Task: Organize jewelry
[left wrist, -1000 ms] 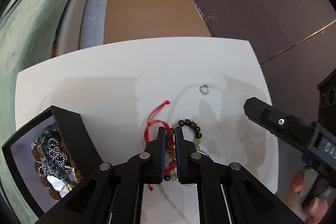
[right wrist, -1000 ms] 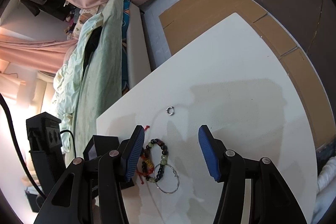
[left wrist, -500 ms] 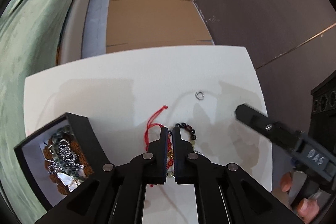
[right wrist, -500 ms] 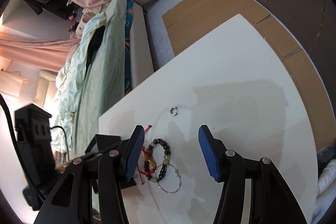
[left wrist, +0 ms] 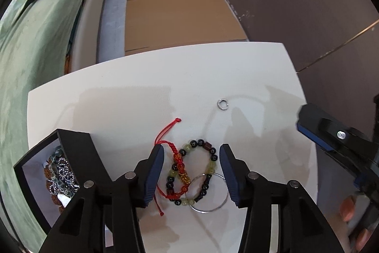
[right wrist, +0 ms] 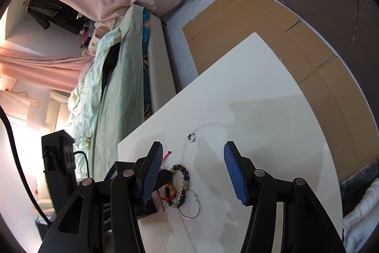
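Note:
On the white table lie a red cord bracelet, a black and green bead bracelet and a thin silver hoop, overlapping. They also show in the right wrist view. A small silver ring lies apart, farther back; it also shows in the right wrist view. My left gripper is open, its jaws on either side of the bracelets. My right gripper is open and empty above the table. A black box at the left holds several beaded pieces.
The table's far edge meets a grey floor with flat cardboard. A bed with green bedding runs along the left. A dark wall stands at the right. The right gripper's body shows at the right edge.
My left gripper has opened from shut, and the red bracelet now lies free between its jaws. It has drawn back a little. The right gripper has stayed open.

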